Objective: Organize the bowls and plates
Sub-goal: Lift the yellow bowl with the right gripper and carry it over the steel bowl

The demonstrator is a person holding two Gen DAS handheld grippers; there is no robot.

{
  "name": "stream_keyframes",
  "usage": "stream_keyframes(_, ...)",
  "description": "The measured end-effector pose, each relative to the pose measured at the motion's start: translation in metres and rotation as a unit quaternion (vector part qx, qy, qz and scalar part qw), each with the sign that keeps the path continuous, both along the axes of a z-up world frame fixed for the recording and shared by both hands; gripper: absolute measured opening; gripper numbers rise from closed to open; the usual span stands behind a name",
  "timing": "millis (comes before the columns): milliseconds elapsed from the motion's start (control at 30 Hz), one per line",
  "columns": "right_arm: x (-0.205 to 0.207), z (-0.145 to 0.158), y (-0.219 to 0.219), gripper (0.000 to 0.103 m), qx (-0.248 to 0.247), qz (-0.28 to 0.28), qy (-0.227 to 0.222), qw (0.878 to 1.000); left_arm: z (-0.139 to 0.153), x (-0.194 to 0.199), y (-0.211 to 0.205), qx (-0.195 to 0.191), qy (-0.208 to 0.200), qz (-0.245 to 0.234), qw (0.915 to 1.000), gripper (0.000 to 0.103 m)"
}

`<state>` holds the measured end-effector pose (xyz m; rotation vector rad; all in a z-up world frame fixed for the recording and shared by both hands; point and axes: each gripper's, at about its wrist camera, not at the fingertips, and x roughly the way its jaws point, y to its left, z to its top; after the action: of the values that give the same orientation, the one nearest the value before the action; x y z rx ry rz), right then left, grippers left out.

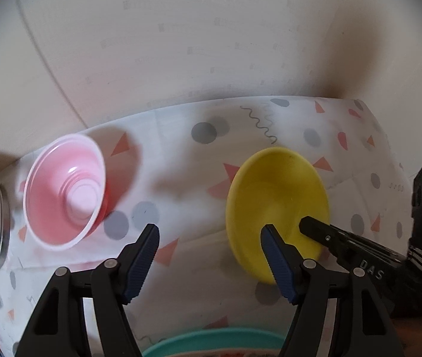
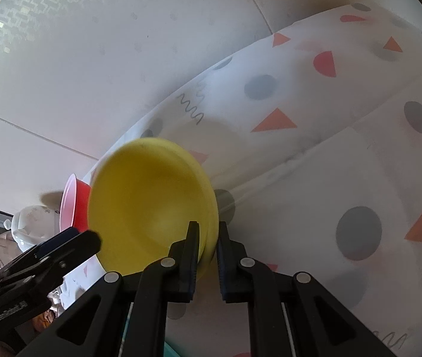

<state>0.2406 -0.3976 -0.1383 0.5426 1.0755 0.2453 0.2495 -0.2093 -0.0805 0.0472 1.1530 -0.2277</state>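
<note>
The patterned tablecloth (image 1: pixel 181 160) covers the work surface and gives everything a flat bed to sit on. At about 6 o'clock in the left wrist view, the rim of a teal plate (image 1: pixel 211 340) peeks in under the gripper, probably the stacking spot (a guess only). The yellow plate (image 2: pixel 148 205) is next in size: the right gripper (image 2: pixel 208 232) is clenched on its rim, one finger inside and one outside, an edge pinch that suits a thin plate that offers no other purchase. In the left wrist view it sits at 3 o'clock. The red bowl (image 1: pixel 65 190), white-rimmed and pale inside, stands at 9 o'clock, well apart from the plate. The left gripper (image 1: pixel 211 232) hangs released, nothing between its pads, its opening aimed between bowl and plate, likely free to take the bowl.
</note>
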Motion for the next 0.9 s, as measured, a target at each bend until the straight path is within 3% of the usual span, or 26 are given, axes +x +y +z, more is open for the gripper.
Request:
stream_keyframes(100, -0.004, 0.006, -0.013, 0.011, 0.002, 0.0, -0.002, 1.0, -0.005, 0.005, -0.004, -0.001, 0.009, -0.008, 0.9999, 0.052)
stream_keyframes(167, -0.003, 0.006, -0.013, 0.011, 0.0, 0.002, -0.003, 1.0, -0.01, 0.007, -0.005, -0.001, 0.018, -0.008, 0.9998, 0.037)
stream_keyframes(400, 0.003, -0.001, 0.002, 0.011, -0.001, 0.014, -0.006, 1.0, -0.026, 0.006, -0.01, 0.005, 0.039, -0.005, 0.9992, 0.021)
stream_keyframes(467, 0.003, -0.001, 0.004, 0.009, 0.002, 0.017, -0.005, 1.0, -0.027, 0.002, -0.013, 0.001, 0.036, -0.013, 0.9993, 0.011)
stream_keyframes(900, -0.023, 0.023, 0.027, 0.007, -0.003, 0.014, -0.025, 1.0, 0.001, -0.035, 0.017, -0.021, -0.002, -0.019, 0.9996, 0.011)
